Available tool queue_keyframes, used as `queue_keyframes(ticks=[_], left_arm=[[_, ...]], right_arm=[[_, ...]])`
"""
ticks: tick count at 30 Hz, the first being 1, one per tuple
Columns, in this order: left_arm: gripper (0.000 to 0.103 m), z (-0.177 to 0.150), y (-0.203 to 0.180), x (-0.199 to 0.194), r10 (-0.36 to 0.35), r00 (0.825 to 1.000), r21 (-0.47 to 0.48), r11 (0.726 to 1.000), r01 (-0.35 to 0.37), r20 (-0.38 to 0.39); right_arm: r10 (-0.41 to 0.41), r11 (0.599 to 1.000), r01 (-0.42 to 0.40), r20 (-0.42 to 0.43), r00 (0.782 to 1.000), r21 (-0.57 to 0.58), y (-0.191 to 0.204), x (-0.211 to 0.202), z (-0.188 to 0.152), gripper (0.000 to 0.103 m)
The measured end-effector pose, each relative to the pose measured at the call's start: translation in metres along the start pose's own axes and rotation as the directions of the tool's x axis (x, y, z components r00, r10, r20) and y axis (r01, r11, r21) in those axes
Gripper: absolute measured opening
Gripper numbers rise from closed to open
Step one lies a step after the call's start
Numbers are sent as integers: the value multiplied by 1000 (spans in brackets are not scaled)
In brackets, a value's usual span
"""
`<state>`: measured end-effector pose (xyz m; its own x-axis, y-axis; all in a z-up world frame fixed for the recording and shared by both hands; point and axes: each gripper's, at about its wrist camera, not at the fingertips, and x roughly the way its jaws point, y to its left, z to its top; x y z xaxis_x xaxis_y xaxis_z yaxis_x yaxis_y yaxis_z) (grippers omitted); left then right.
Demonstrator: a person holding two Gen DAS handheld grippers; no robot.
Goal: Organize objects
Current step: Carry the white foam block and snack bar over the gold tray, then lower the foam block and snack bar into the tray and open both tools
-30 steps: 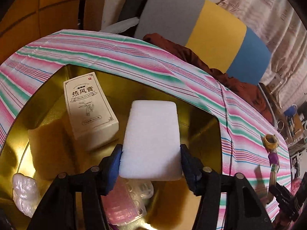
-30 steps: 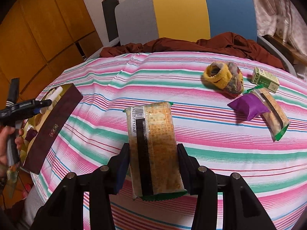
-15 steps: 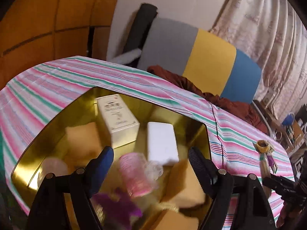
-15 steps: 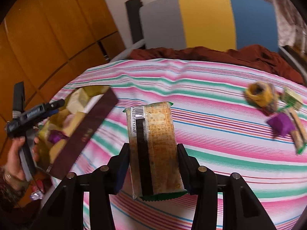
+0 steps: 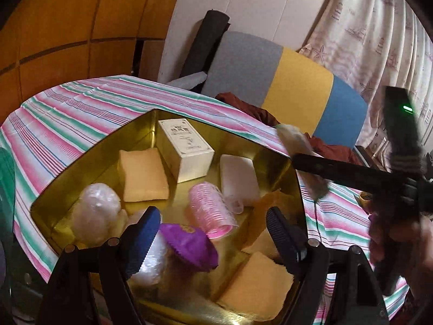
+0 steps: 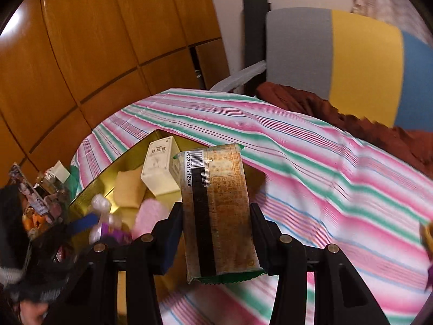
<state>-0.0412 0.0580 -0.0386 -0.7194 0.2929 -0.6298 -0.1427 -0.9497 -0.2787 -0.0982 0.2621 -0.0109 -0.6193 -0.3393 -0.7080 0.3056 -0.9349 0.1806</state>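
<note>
Through the left wrist camera, I am looking down into the gold tin, with my left gripper hovering over its near end, jaws spread and gripping nothing. Lying inside are a white sponge block, a cream medicine box, a pink hair roller, a purple packet and several yellow sponges. The right-hand tool is reaching in over the tin's far right rim, blurred.

Through the right wrist camera, my right gripper is pinching the cracker packet across its width, long axis pointing away from me, above the tin's right edge over the striped tablecloth. As I see it, the open floor beside the white block is the sensible landing spot. I am planning to carry the packet fully past the rim, lower it flat, and only then let the jaws part, while keeping the left tool out of the way.
</note>
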Motion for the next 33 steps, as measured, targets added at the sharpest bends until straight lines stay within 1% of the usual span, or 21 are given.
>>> queue_keyframes(ticks=[4,5,7,10,11,12,14,15,16,18,20,24,26,27,28,31,33], left_arm=[[82,0,9,-4,5,1000,-1,1000,-5,8],[82,1,11,-3,3,1000,-8,1000,-3,6],[82,3,14,-2,0,1000,-21,1000,0,1],[82,4,16,-4,-2,1000,-27,1000,2,2],[82,3,15,-4,-2,1000,-27,1000,3,5],[82,3,15,-4,-4,1000,-27,1000,4,5],[82,3,13,-4,-8,1000,-25,1000,8,3],[82,3,12,-4,-9,1000,-25,1000,9,5],[82,2,11,-5,-11,1000,-23,1000,11,6],[82,1,8,-4,-19,1000,-17,1000,19,1],[82,-2,4,-4,-25,1000,-9,1000,25,-4],[82,-6,-5,-5,-39,999,16,999,39,-10],[82,-8,-10,-6,-49,999,34,998,49,-13],[82,-8,-13,-7,-53,999,39,998,54,-12],[82,-10,-17,-9,-63,998,48,997,63,-8],[82,-14,-28,-13,-84,996,73,994,85,-10],[82,-17,-37,-16,-103,995,97,990,103,-9]], right_arm=[[-60,995,56,-43,997,-83,16,33,15,48],[-60,995,56,-43,997,-83,16,33,15,48],[-90,990,81,-72,993,-119,20,52,23,48],[-91,990,80,-85,992,-117,18,59,24,48],[-112,987,100,-99,989,-125,19,65,24,49],[-112,987,100,-99,989,-125,19,65,24,49],[-134,985,122,-99,986,-122,18,65,20,54],[-134,986,123,-94,987,-114,17,61,19,61],[-132,987,124,-76,988,-101,17,55,17,64],[-128,988,122,-63,990,-91,16,49,16,64],[-107,993,105,-34,994,-57,12,29,10,64],[-101,995,100,-11,995,-26,5,5,-2,64],[-103,995,103,-2,995,-15,3,-3,-7,64],[-108,994,108,11,994,14,-3,-16,-15,64],[-110,994,110,16,994,24,-5,-19,-17,64],[-125,990,122,32,992,70,-18,-38,-31,69],[-134,986,130,30,991,103,-29,-50,-40,69]])
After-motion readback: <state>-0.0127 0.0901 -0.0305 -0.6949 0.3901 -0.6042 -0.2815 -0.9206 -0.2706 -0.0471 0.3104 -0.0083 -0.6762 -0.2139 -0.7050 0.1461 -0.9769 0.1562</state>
